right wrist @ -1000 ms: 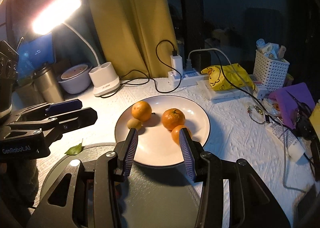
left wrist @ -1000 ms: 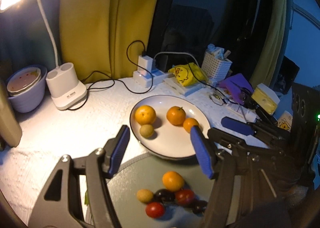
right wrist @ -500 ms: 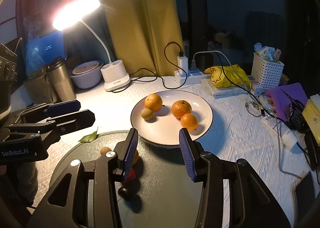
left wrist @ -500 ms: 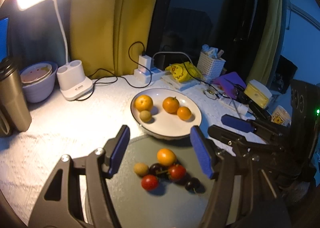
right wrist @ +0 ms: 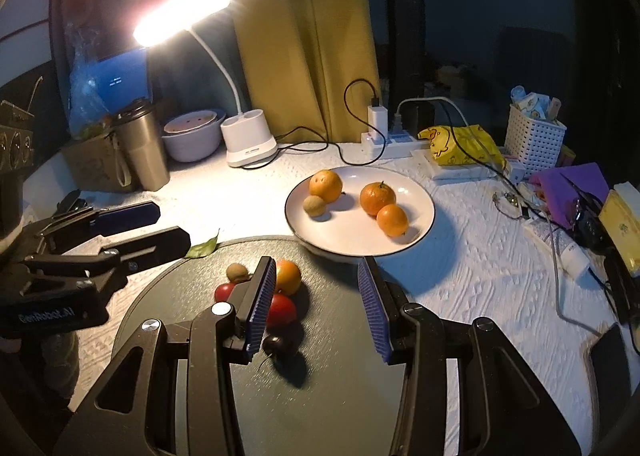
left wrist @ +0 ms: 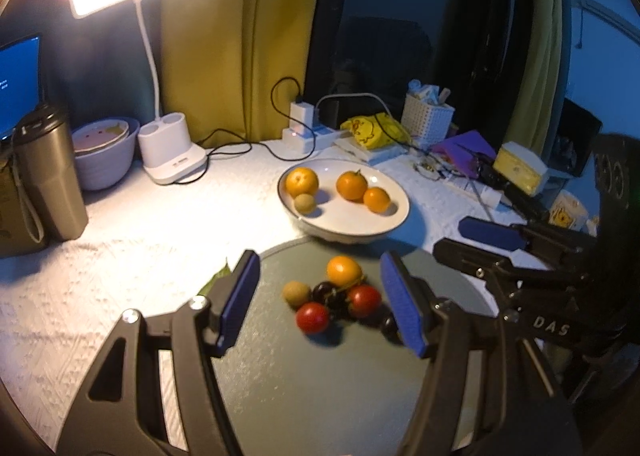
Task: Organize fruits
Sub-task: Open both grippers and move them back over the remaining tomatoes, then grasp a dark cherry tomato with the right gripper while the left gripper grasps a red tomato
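Observation:
A white plate (left wrist: 396, 216) (right wrist: 420, 224) holds three oranges (left wrist: 351, 186) (right wrist: 377, 198) and a small brown fruit (left wrist: 304, 203) (right wrist: 314, 205). On the round dark tray (left wrist: 320, 376) (right wrist: 340, 396) lie a small orange (left wrist: 343, 271) (right wrist: 289, 277), a brown fruit (left wrist: 296, 293) (right wrist: 237, 272), two red tomatoes (left wrist: 313, 317) (right wrist: 282, 310) and dark cherries (left wrist: 325, 292) (right wrist: 277, 344). My left gripper (left wrist: 320, 304) is open and empty above the pile. My right gripper (right wrist: 318, 308) is open and empty, its left finger in front of the pile.
A lit desk lamp (left wrist: 172, 160), a bowl (left wrist: 104, 152) and a steel tumbler (left wrist: 48, 176) stand at the back left. A power strip with cables (left wrist: 308, 136), a yellow bag (left wrist: 372, 132), a white basket (left wrist: 426, 116) and clutter fill the back right. A green leaf (right wrist: 202, 248) lies by the tray.
Both grippers have pulled back and up from the white plate. The dark tray and its fruit pile have come fully into both views. Both stay open.

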Demonstrator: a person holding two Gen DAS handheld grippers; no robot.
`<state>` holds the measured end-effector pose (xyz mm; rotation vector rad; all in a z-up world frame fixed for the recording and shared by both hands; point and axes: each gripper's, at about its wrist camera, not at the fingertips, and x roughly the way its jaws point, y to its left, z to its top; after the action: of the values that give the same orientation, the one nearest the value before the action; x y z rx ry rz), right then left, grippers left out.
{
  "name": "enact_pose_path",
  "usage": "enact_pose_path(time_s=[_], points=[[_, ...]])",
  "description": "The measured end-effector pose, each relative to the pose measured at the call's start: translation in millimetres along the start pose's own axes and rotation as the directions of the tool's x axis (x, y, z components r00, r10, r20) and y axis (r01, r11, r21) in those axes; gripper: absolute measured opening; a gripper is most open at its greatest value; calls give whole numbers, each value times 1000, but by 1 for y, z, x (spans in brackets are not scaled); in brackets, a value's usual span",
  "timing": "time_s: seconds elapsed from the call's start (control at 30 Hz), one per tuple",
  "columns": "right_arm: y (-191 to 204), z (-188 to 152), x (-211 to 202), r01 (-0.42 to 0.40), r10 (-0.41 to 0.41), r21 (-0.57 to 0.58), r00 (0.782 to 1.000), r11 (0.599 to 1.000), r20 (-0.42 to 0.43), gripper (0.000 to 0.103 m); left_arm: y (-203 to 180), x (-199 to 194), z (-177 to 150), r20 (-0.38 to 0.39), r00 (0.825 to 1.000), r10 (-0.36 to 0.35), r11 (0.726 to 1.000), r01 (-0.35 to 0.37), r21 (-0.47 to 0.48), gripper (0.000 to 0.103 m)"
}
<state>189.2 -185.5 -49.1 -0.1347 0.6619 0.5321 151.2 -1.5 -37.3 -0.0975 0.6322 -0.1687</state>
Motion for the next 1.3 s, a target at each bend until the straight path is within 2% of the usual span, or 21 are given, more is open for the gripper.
enact_pose_path(time_s=[0.63,1.17,1.3], points=[[16,-51,32,-52,52,10,987,999,-154,45,11,19,-59,-117,993,1,997,-11,-79,64],[18,-48,63,-87,89,18,967,996,-240,45,15,45,-59,-193,981,2,997,-18,-78,64],[17,-47,65,-93,93,12,967,996,-238,32,15,50,-56,-202,979,7,996,-24,-81,64]])
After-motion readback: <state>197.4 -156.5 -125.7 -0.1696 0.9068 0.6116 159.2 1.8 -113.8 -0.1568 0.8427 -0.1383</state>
